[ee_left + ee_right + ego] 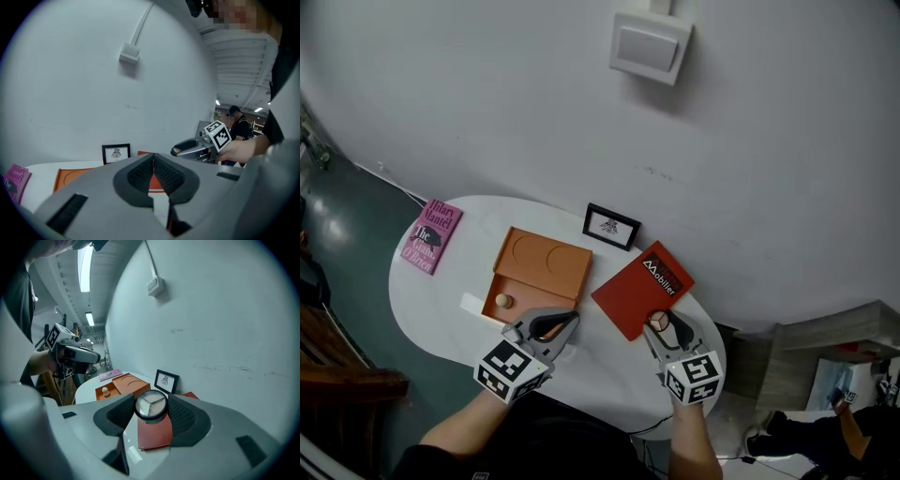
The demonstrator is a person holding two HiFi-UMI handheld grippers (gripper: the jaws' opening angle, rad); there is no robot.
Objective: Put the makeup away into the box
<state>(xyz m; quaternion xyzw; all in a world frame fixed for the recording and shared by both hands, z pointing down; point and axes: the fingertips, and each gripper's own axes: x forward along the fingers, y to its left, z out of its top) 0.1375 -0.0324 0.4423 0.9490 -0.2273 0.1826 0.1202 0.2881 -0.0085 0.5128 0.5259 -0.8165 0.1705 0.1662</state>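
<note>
Right gripper [661,323], lower right of frame, pinches the round compact [151,405] above the red book [628,300]; left gripper [562,323] is pressed together, empty. Orange box [548,262] sits centre-left, beside the book. We grip only the compact's rim, so it could twist out crossing over.

The desk [441,295] is white. The box [546,262] is orange, with a cream round piece [502,301] in it. One book [431,235] is pink with dark lettering, and the other book [639,289] is red with white lettering. The picture frame [611,226] is black around a white sheet with a dark figure. The compact [151,405] has a black rim and three beige-grey wedges. The left tool [565,323] and right tool [661,321] are grey with black ribbed pads [140,176], and their cubes bear black-and-white square markers. The wall [487,94] is pale grey-white and the floor [347,234] dark green.
</note>
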